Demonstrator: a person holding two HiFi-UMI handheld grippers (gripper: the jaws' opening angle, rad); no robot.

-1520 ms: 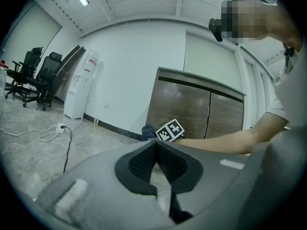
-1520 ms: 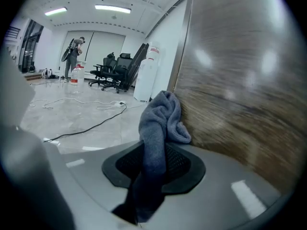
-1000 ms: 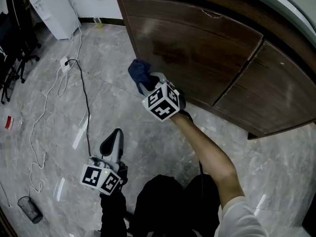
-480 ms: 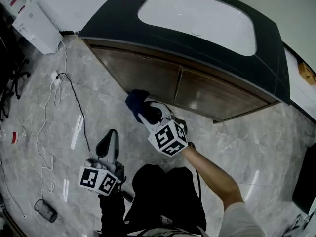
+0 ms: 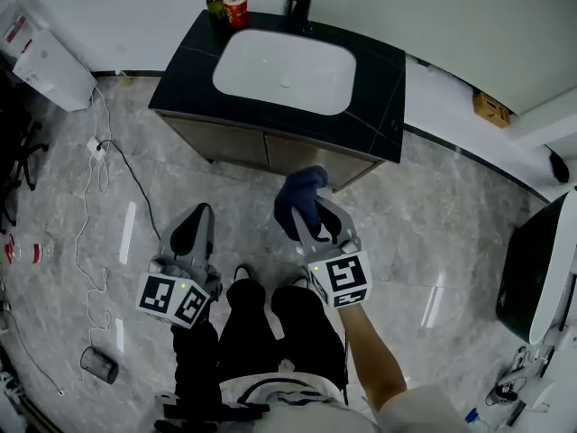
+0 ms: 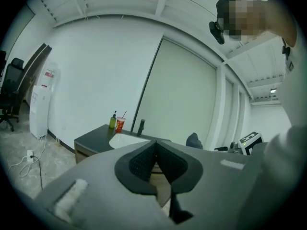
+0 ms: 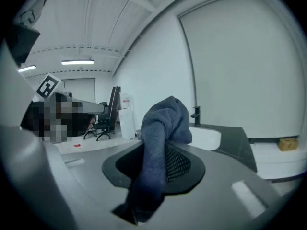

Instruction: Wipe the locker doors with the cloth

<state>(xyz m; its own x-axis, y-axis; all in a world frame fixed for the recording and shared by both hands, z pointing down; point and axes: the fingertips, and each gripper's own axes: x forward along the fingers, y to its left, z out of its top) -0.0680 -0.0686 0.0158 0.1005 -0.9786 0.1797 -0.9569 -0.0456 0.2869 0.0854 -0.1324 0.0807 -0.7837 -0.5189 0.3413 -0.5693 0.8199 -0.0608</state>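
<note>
The dark brown cabinet doors sit under a black countertop with a white basin, well below and ahead of both grippers. My right gripper is shut on a dark blue cloth, which bunches above its tips and is off the doors. In the right gripper view the cloth hangs down between the black pads, clamped by the right gripper. My left gripper hangs beside it at the left, its jaws pressed together with nothing in them. The left gripper shows its pads meeting.
A red cup, a soap bottle and a black faucet stand on the counter's back edge. A white appliance and floor cables lie left. A black bin stands right. My legs are directly below.
Both grippers and the camera have risen far up from the cabinet doors. The whole vanity top has come into view. The cloth stays clamped in the right gripper.
</note>
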